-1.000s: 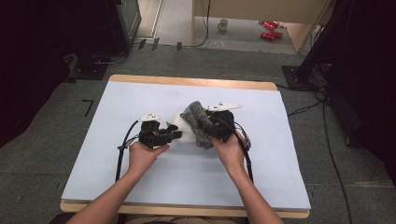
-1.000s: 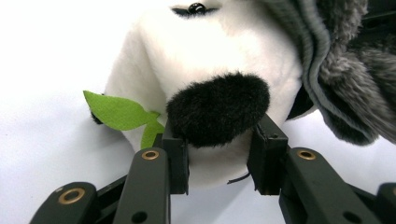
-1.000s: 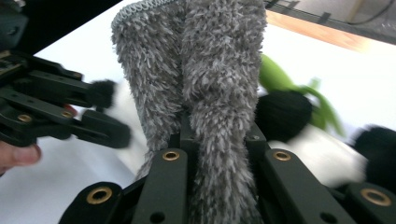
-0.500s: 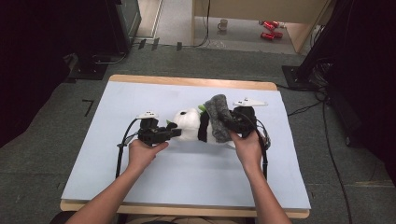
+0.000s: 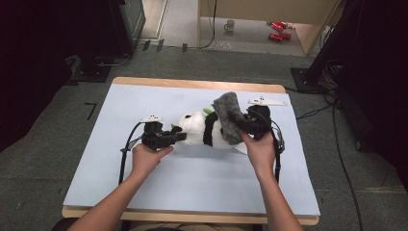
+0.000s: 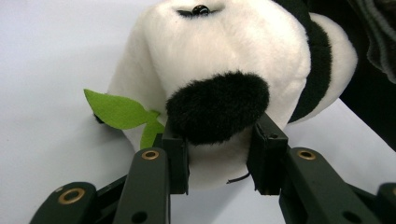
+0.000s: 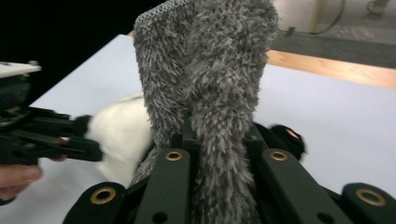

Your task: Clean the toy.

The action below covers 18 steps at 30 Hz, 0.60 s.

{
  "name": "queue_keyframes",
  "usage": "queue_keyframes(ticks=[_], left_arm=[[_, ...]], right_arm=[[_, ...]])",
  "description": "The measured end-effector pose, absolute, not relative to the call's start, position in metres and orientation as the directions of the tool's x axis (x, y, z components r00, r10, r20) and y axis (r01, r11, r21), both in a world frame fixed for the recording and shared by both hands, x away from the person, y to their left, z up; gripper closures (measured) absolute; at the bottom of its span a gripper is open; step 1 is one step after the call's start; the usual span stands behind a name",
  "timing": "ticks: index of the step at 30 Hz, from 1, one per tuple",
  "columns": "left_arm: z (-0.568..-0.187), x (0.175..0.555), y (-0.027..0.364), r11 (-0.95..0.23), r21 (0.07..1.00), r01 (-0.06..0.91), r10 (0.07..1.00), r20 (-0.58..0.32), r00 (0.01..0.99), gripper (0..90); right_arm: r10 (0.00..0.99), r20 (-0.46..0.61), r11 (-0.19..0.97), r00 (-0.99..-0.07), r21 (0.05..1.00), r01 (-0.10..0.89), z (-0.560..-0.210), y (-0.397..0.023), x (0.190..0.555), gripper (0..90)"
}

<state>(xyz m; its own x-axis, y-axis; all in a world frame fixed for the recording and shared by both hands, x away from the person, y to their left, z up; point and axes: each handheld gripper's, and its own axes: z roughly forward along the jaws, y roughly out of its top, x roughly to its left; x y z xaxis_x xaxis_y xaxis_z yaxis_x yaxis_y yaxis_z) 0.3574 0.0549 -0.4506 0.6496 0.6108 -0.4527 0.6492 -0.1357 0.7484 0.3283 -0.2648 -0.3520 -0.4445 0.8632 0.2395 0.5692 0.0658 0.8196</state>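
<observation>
A panda plush [image 5: 197, 129] lies on its side at the middle of the table, a green felt leaf [image 6: 119, 111] by its head. My left gripper [image 5: 177, 136] is shut on the plush's head; in the left gripper view the pads [image 6: 266, 156] squeeze the white fur just under a black patch [image 6: 217, 105]. A grey fuzzy cloth [image 5: 228, 115] is draped over the panda's far end, and my right gripper [image 5: 242, 123] is shut on it. In the right gripper view the cloth [image 7: 210, 79] rises between the jaws, with the panda's white fur [image 7: 121, 133] and the left gripper [image 7: 91, 142] behind it.
A pale blue sheet [image 5: 192, 187] covers the wooden table. The left gripper's cable [image 5: 125, 156] loops toward the near edge. On the floor beyond the table are a mug [image 5: 230, 25] and red items [image 5: 275, 31]. Dark equipment flanks both sides.
My right gripper has carried the grey cloth to the right and upward, off the panda's head and middle, baring its white body. The left gripper has kept still on the plush.
</observation>
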Motion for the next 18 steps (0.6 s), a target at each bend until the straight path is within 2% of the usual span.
queue_keyframes(ticks=[9,13,18], left_arm=[[-0.441,0.343,0.050,-0.130,0.745,0.654,0.621,-0.453,0.640,64.6],[-0.437,0.338,0.048,-0.124,0.753,0.646,0.626,-0.446,0.640,64.6],[-0.436,0.335,0.045,-0.135,0.758,0.638,0.638,-0.426,0.641,64.6]], right_arm=[[0.773,0.277,0.128,-0.572,0.814,0.566,-0.352,-0.210,0.327,79.5],[0.756,0.273,0.169,-0.595,0.797,0.580,-0.364,-0.187,0.328,79.4],[0.728,0.322,0.161,-0.606,0.778,0.607,-0.379,-0.173,0.328,79.0]])
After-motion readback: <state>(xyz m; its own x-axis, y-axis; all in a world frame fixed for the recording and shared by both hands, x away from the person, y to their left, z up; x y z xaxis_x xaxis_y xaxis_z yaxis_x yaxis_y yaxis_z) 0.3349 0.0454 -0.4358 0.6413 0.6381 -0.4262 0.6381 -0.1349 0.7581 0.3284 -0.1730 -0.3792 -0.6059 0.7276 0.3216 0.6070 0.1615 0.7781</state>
